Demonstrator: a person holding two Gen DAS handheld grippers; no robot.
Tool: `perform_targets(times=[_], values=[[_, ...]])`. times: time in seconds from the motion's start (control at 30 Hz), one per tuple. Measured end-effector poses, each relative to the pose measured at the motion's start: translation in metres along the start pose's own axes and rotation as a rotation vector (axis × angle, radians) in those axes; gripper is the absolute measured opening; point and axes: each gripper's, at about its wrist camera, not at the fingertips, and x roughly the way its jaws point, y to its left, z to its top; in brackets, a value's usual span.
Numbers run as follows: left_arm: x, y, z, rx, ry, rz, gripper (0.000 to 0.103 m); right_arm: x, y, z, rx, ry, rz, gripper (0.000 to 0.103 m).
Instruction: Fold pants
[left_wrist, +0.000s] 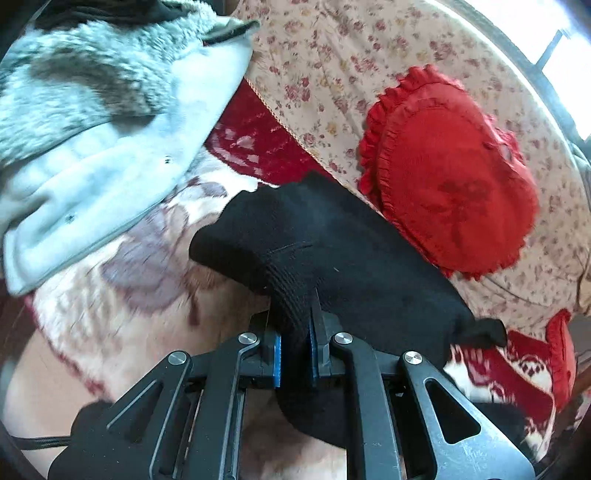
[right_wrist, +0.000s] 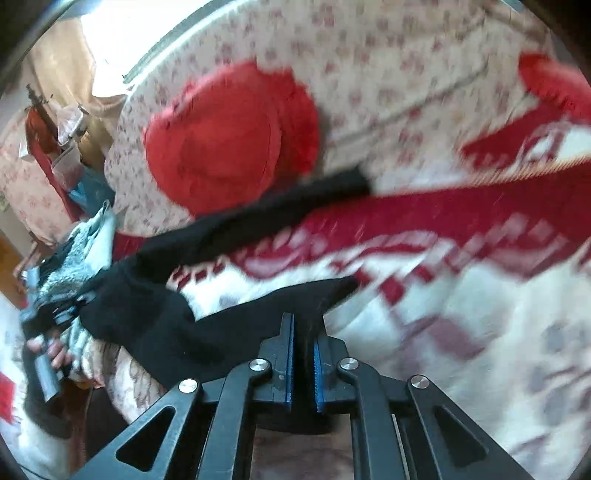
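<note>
While no fold is yet seen, black knit pants (left_wrist: 332, 236) are held off the patterned blanket (right_wrist: 461, 332), pinched by left gripper (left_wrist: 295, 354) and right gripper (right_wrist: 303, 365); folding remains.

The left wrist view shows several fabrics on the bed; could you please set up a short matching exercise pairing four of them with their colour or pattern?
Things:
1. pants
2. round frilled cushion
3. fleecy garment
4. bed sheet

Descriptions:
A. pale grey, fuzzy lining
B. cream with small flowers
C. plain black, clamped in the left gripper
D. solid red

Pairs: 1-C, 2-D, 3-A, 4-B
</note>
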Motion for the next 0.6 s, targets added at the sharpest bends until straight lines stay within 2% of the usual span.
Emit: perform_targets(times=[0.07, 0.13, 0.23, 0.3, 0.37, 0.43, 0.5, 0.6], values=[[-0.001, -0.001, -0.014, 0.019, 0.009, 0.011, 0.009, -0.014, -0.013, 0.0, 0.017, -0.007, -0.043, 0.007], [0.013, -0.001, -0.028, 0.033, 0.051, 0.038, 0.01, -0.02, -0.028, -0.005, 0.043, 0.007, -0.087, 0.007], [0.031, 0.006, -0.04, 0.026, 0.089, 0.069, 0.01, 0.001, -0.044, -0.017, 0.086, 0.093, -0.112, 0.007], [0.033, 0.011, -0.043, 0.02, 0.104, 0.063, 0.013, 0.017, -0.048, -0.022, 0.067, 0.153, -0.258, 0.007], [0.022, 0.013, -0.041, 0.031, 0.088, 0.053, 0.015, 0.011, -0.051, -0.022, 0.061, 0.145, -0.301, 0.008], [0.009, 0.013, -0.037, 0.054, 0.067, 0.054, 0.018, -0.001, -0.046, -0.014, 0.071, 0.096, -0.286, 0.01], [-0.003, 0.013, -0.034, 0.073, 0.04, 0.078, 0.018, -0.01, -0.028, -0.005, 0.047, 0.055, -0.233, 0.01], [-0.02, 0.009, -0.034, 0.104, -0.003, 0.1, 0.018, -0.004, 0.014, 0.003, -0.039, 0.048, -0.044, 0.01]])
